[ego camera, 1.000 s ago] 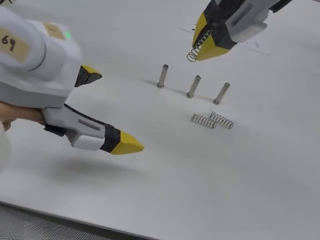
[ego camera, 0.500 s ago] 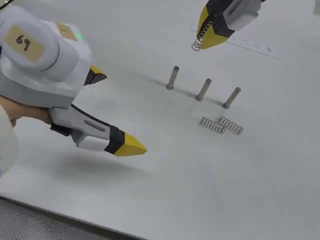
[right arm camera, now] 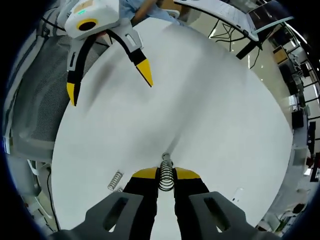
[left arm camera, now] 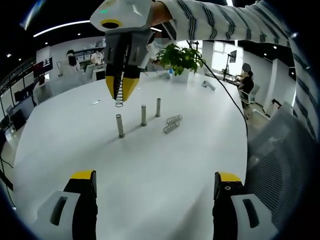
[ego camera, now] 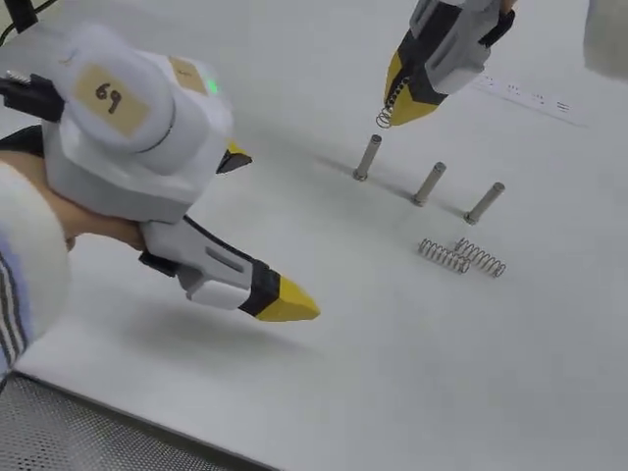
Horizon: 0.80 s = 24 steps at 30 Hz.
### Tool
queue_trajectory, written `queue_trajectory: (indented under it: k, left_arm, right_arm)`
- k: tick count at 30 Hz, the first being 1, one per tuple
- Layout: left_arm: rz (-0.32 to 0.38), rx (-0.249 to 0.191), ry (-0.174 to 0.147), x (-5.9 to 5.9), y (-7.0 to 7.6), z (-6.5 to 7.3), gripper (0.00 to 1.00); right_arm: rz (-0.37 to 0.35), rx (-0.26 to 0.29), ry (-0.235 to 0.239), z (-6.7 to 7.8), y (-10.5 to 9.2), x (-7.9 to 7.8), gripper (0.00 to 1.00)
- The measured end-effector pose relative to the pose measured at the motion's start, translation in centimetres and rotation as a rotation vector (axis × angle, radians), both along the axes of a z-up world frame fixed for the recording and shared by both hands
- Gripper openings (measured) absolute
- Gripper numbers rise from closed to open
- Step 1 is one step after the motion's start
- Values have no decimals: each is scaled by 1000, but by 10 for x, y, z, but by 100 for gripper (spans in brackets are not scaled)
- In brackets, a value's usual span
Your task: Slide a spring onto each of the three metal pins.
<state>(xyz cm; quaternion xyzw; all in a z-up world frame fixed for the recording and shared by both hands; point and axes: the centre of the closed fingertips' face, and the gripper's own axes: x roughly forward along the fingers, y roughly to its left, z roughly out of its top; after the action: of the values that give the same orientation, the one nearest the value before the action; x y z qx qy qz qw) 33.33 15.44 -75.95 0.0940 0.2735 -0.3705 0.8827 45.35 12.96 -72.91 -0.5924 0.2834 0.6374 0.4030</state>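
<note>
Jaws on my right gripper (ego camera: 398,111) clenched a thin coiled steel spring (ego camera: 387,108) just above the leftmost grey metal pin (ego camera: 367,157); I judged it needed aligning plumb over the tip. My left gripper (ego camera: 270,234) hung released, near-left.

3 shiny metal pins (ego camera: 429,183), matt table (ego camera: 412,373)

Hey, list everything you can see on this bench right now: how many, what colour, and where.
table: one, white, under everything.
pins: three, silver metal, upright in a row on the table.
loose springs: two, silver, lying side by side on the table beside the pins.
held spring: one, silver, over the end pin, in the right gripper.
plant: one, green, at the table's far edge.
right gripper: one, white, black and yellow, shut on the held spring.
left gripper: one, same colours, open, above the near table.
</note>
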Motion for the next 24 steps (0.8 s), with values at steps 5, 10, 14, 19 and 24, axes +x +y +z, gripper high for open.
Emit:
queue_trajectory:
  k: [5, 10, 14, 19, 24]
  left_arm:
    - [3, -6, 3, -2, -1, 0, 95]
    - [9, -6, 9, -2, 1, 1, 95]
    - [6, -4, 15, -2, 1, 0, 95]
    - [9, -9, 0, 0, 1, 4, 95]
    - [2, 6, -2, -2, 3, 5, 95]
  right_arm:
    - [-2, -32, -3, -14, -6, 7, 8]
    - [-65, -6, 42, -21, 0, 7, 8]
    - [-52, -18, 8, -22, -1, 10, 8]
    - [-51, -30, 15, -27, 0, 9, 8]
    - [-53, -49, 23, -36, -1, 9, 8]
